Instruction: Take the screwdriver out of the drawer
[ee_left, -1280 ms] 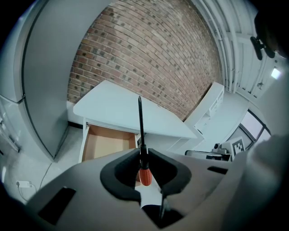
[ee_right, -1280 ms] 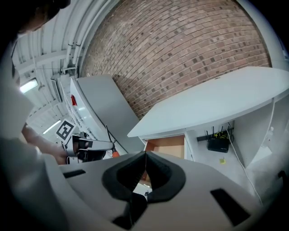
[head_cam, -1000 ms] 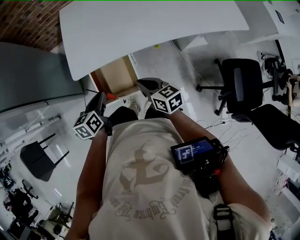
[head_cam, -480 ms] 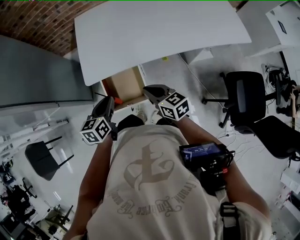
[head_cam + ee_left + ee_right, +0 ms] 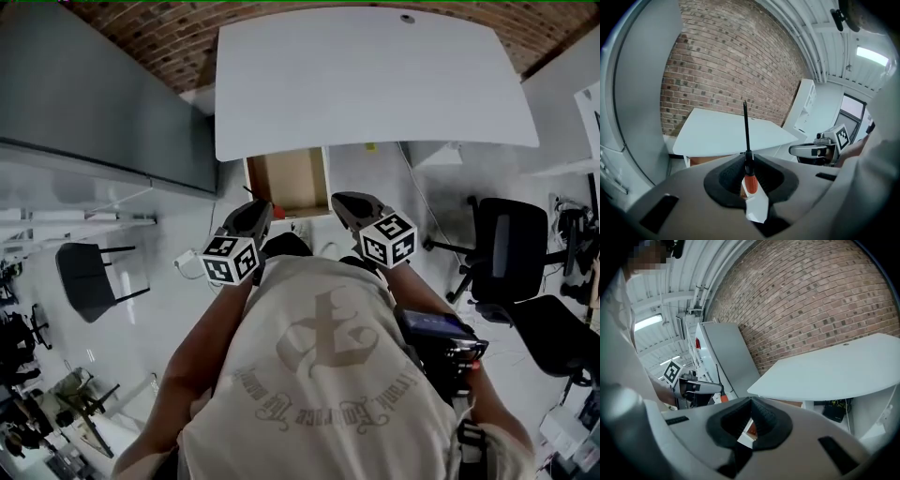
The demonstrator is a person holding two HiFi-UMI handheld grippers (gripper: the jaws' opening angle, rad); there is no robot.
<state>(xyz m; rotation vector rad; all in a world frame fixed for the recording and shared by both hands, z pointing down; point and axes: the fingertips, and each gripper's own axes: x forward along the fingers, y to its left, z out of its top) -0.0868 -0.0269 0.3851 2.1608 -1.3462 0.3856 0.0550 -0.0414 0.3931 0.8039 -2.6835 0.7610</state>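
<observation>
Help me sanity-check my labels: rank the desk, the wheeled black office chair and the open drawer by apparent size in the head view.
Largest: desk, by far.
Then: office chair.
Smallest: drawer, though only narrowly behind the chair.

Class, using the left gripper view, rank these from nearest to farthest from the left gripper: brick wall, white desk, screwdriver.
1. screwdriver: gripped in the jaws, centre of view.
2. white desk: ahead, beyond the shaft.
3. brick wall: at the back, behind the desk.
</observation>
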